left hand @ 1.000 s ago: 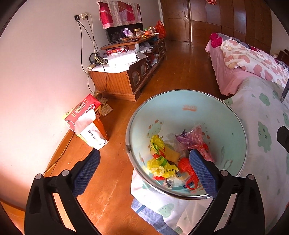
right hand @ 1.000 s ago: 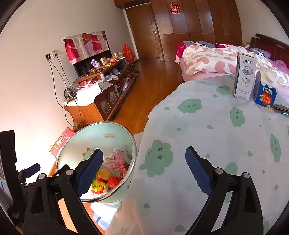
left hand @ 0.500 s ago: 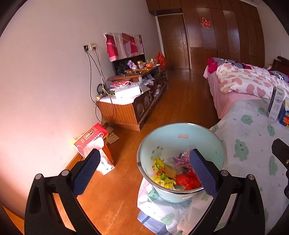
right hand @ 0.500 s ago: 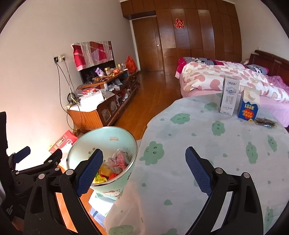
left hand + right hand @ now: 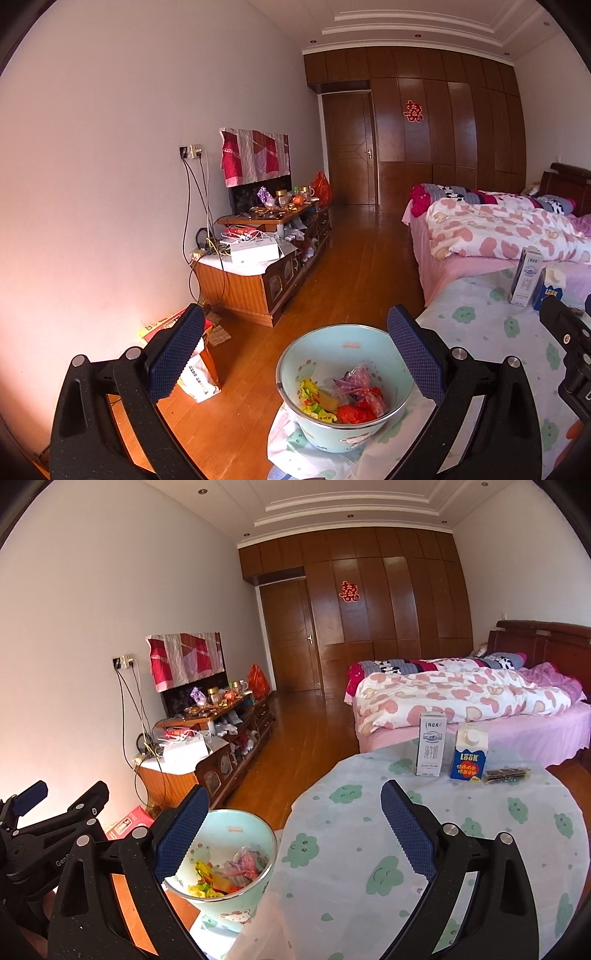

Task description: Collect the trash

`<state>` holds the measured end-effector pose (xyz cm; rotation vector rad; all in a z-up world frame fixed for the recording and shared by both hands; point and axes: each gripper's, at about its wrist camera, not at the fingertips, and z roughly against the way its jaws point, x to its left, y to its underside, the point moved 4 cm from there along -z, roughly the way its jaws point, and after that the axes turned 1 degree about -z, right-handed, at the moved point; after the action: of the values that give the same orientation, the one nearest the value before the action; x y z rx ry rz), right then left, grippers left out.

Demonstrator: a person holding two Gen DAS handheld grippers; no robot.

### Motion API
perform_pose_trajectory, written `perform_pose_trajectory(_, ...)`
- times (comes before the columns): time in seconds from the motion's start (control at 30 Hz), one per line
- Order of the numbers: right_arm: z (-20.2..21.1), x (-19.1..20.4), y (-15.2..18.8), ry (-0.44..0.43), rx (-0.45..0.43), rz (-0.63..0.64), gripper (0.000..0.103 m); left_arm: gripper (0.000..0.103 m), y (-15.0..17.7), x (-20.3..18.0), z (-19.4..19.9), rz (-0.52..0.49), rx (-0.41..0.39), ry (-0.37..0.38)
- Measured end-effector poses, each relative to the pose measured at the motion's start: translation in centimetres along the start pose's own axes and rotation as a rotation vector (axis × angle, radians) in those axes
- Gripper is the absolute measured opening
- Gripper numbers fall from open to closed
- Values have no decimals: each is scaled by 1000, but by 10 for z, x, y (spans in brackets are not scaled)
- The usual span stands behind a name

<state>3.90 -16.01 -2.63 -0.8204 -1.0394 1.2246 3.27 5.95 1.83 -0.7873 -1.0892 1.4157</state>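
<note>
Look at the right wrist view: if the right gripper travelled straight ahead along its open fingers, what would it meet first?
Probably the cloth-covered table itself. The right gripper is open over its near edge, and the white milk carton and blue carton stand further along. Depth is unclear, so it might pass above the cloth.

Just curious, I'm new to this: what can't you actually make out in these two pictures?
- Bin bottom, both views: trash covers it.
- Flat dark packet on the table, right view: too small to identify.
- Bin's near rim, right view: hidden by a finger.
- Red box, left view: finger covers it.
</note>
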Motion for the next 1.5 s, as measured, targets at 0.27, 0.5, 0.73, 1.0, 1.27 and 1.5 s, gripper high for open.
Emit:
perform_pose_trajectory(0.27,15,2,-10,4,-5,-4,94,97,-3,7,6,20,-10,-7)
perform_pose_trajectory(0.5,20,3,-13,5,2,-7,94,97,-3,7,6,20,-5,-8)
perform_pose_trajectory(0.73,22,2,-13,7,-3,-16,94,97,-2,4,8,17,-7,-5)
perform_pose_trajectory(1.0,23,4,-9,6,-4,-13,94,97,-2,6,14,20,-11,-11)
perform_pose_trajectory(1.27,25,0,-9,6,-2,-30,94,97,-2,6,14,20,-4,-4)
perform_pose_trajectory(1.5,26,-1,-8,7,-3,-30,94,97,-2,4,15,25,-2,5)
